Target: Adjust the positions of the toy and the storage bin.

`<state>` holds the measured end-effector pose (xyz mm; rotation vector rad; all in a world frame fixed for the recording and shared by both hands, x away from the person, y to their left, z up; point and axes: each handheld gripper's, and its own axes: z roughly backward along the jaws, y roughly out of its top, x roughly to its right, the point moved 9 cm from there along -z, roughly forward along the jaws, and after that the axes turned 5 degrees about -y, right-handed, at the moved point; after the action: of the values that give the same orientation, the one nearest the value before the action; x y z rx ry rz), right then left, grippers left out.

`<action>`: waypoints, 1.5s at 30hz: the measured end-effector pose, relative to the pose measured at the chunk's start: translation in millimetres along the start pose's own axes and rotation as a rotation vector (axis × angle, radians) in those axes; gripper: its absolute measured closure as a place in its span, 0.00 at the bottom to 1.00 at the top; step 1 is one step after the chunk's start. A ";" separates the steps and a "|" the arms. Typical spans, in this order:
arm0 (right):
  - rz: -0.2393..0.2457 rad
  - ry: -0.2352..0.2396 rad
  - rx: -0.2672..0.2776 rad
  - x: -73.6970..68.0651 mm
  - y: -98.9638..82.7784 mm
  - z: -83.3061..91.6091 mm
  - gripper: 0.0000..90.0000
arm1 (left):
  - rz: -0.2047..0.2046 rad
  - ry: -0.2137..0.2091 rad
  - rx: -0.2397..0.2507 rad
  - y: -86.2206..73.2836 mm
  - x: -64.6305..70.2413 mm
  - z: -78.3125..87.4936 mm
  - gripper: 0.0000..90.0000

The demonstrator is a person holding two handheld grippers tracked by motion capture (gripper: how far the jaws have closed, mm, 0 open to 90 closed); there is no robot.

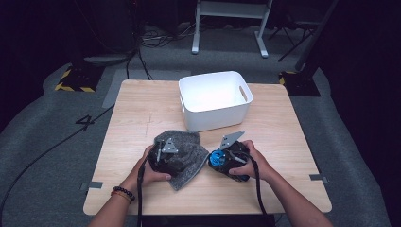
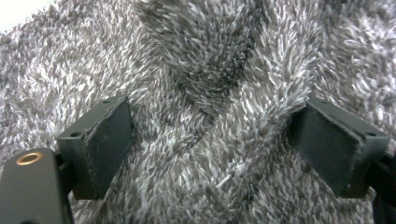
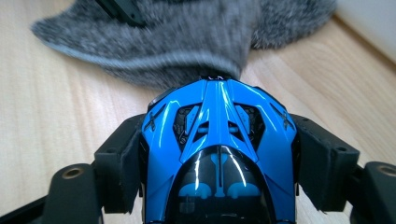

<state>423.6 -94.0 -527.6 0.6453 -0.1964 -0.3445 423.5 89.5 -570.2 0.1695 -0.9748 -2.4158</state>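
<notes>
Right gripper (image 3: pixel 217 158) clamps a blue toy car (image 3: pixel 219 154) by its flanks, just above the wooden table (image 1: pixel 142 113), nose touching the grey fuzzy cloth (image 3: pixel 187 42). Left gripper (image 2: pixel 219 149) presses down into the cloth (image 2: pixel 210 70), jaws spread, pads closed on nothing.

Risks: glossy, tapered bodywork may slide out of the pads if the hand tilts. The car's nose could snag the pile and drag the cloth. White bin (image 1: pixel 215 99) stands just beyond; a low carry would clip its rim.

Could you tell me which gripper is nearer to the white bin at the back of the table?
Right. The right gripper sits just before the white bin; the left gripper is farther left.
</notes>
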 end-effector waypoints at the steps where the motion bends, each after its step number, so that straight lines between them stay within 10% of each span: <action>1: 0.000 0.000 0.012 -0.4 -0.6 2.9 0.29 | 0.001 0.001 0.000 0.0 0.1 0.0 0.16; 24: -0.030 -0.019 0.233 5.3 -7.9 49.5 0.29 | 0.023 0.025 -0.035 3.8 1.5 -1.4 0.16; 33: -0.028 -0.018 0.264 5.2 -5.8 52.9 0.29 | -0.022 -0.008 -0.036 14.7 11.4 -3.4 0.71; 45: -0.040 -0.009 0.280 10.4 -4.3 50.3 0.29 | -0.051 -0.021 -0.031 16.3 12.6 -4.6 0.82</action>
<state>417.9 -128.9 -490.2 0.9247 -0.2426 -0.3618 421.0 70.4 -561.6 0.1600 -0.9521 -2.4824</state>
